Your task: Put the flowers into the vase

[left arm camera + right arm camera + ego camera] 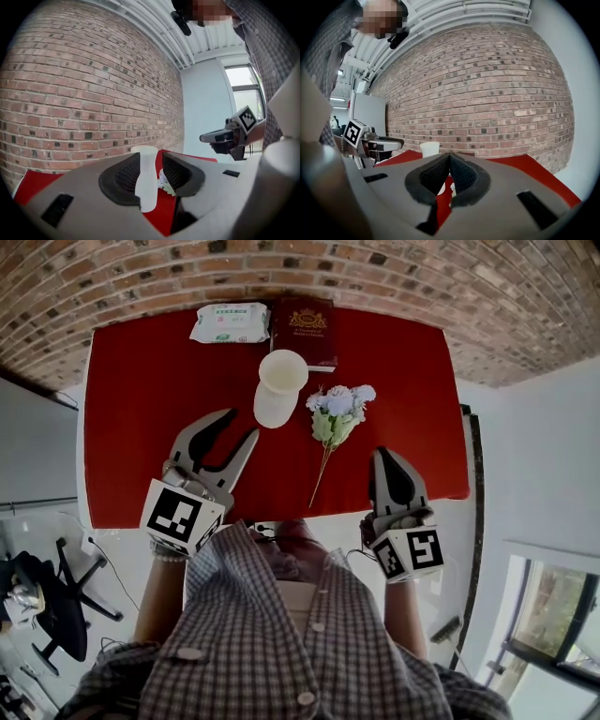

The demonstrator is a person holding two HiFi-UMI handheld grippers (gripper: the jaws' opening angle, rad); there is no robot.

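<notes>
My left gripper [241, 425], part open and empty, faces the vase [279, 388]; the right gripper [384, 455] is closed, empty. I'd open it and pinch the flowers [336, 413] by the near stem.

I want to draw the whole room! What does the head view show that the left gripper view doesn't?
Only the head view shows the pack of wipes, the dark red book and the long stem of the flowers. Only the left gripper view shows the white ceiling overhead. Both show the white vase, the red table, the brick wall, a bit of the flowers and the shut right gripper.
</notes>
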